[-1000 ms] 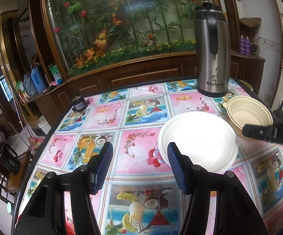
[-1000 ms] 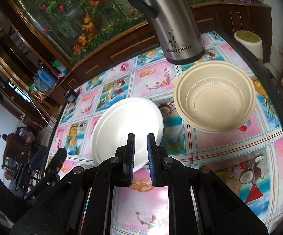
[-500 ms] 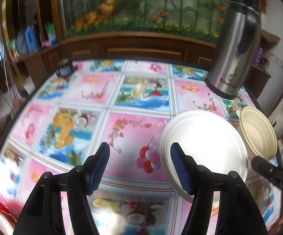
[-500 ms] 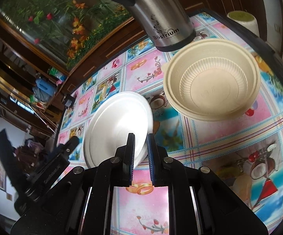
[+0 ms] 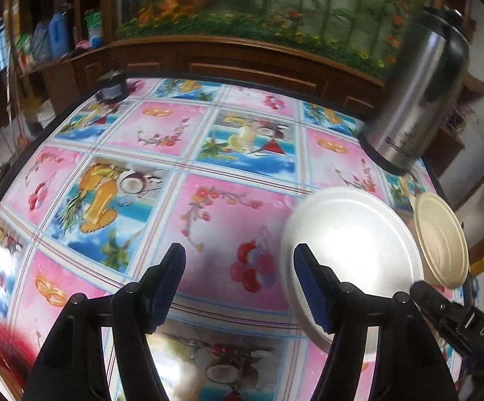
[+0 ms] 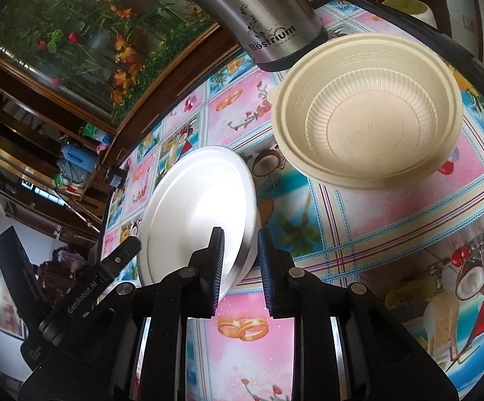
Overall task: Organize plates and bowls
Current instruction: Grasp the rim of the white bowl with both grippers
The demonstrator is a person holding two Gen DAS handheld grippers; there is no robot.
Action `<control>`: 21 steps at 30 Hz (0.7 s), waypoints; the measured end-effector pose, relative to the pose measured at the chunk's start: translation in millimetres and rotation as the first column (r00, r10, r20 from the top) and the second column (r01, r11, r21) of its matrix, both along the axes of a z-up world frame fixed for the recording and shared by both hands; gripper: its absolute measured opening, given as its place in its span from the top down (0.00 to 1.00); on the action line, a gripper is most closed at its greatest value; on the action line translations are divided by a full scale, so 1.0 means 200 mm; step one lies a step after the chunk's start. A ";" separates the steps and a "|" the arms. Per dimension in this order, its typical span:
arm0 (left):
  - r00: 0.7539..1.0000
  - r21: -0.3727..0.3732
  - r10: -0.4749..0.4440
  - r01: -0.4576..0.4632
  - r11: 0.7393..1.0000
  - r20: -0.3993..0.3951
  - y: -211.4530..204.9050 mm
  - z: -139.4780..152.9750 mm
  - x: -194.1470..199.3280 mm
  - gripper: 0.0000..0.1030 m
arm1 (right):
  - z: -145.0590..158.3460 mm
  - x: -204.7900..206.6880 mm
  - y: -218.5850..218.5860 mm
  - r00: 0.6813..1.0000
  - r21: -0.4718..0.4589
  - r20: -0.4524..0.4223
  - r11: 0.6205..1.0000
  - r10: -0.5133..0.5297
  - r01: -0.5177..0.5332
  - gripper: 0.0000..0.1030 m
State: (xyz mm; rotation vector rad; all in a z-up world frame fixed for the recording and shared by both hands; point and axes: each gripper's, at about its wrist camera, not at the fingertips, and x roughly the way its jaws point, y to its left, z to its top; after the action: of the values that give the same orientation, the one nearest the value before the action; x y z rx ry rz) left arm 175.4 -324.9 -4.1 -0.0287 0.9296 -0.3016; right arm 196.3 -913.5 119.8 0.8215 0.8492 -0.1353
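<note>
1. Plate, white, round and shallow (image 6: 195, 207), lies on the fruit-patterned tablecloth (image 6: 392, 220), just left of the beige ribbed plastic bowl (image 6: 369, 113).
2. Right gripper (image 6: 240, 267) is parting its jaws, a narrow gap so far; the plate's near rim sits between them, and whether the pads press on it cannot be told.
3. Left gripper (image 5: 238, 287) is widening, empty, its right finger over the plate's left edge.
4. Steel thermos jug (image 6: 258, 16) stands behind the bowl.

Left hand-held gripper (image 5: 238, 284) opening over tablecloth (image 5: 208, 180); white plate (image 5: 352, 250) beside it.
</note>
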 end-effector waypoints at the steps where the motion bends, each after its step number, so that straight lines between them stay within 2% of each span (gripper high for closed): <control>1: 1.000 -0.004 0.006 -0.006 1.000 -0.009 0.01 -0.01 0.01 0.31 | 0.00 0.00 0.00 1.000 -0.003 -0.002 1.000 -0.009 0.009 0.81; 4: 1.000 -0.014 0.015 -0.016 1.000 -0.018 0.02 -0.02 0.02 0.24 | -0.02 0.00 0.00 0.999 -0.005 -0.009 0.999 -0.033 0.033 0.81; 12: 0.998 -0.084 0.041 -0.044 0.995 -0.039 0.07 0.00 0.05 0.24 | -0.03 0.02 0.03 0.999 -0.044 0.005 0.998 -0.052 0.052 0.81; 15: 0.997 -0.099 0.033 -0.040 0.994 -0.071 0.07 -0.02 0.06 0.24 | -0.03 0.02 0.03 0.999 -0.069 0.010 0.996 -0.053 0.054 0.81; 21: 0.991 -0.140 0.031 -0.049 0.989 -0.129 0.10 -0.04 0.08 0.24 | -0.02 0.01 0.03 0.999 -0.089 0.021 0.995 -0.035 0.037 0.87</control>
State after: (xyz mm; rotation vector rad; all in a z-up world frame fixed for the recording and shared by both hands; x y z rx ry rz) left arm 192.3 -305.8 -11.9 -0.2000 1.0302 -0.3318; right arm 199.2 -907.2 115.2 0.7536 0.8046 -0.1951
